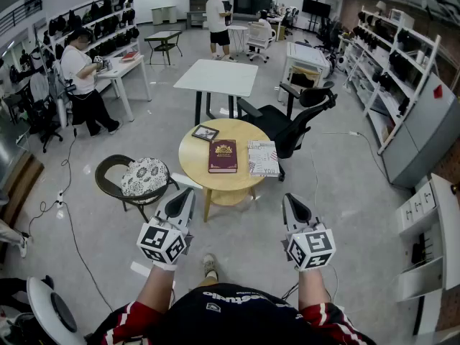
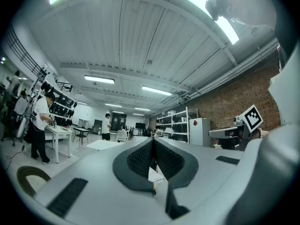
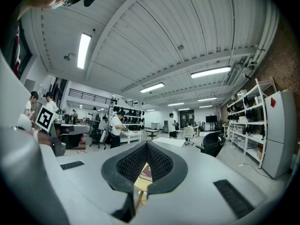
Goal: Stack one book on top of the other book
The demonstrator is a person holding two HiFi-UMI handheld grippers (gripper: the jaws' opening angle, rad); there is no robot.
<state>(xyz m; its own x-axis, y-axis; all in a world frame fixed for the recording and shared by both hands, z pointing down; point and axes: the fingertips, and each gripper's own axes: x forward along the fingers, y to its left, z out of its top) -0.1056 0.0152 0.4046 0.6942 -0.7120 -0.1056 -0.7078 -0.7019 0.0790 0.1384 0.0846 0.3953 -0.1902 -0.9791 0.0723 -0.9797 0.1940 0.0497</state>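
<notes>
A dark red book (image 1: 223,156) lies flat in the middle of a round wooden table (image 1: 195,165). Beside it on the right lies a white patterned book (image 1: 263,157). Both grippers hover level, well short of the table's near edge. My left gripper (image 1: 184,195) is shut with nothing in it, and so is my right gripper (image 1: 292,201). In the left gripper view the left gripper (image 2: 152,143) points toward the white book (image 2: 156,175). In the right gripper view the right gripper (image 3: 146,145) faces the red book (image 3: 146,171).
A small dark framed picture (image 1: 205,132) lies at the table's far edge. A black office chair (image 1: 291,121) stands behind the table on the right, a chair with a patterned cushion (image 1: 142,177) on its left. A white table (image 1: 217,76) is farther back. People stand at the back.
</notes>
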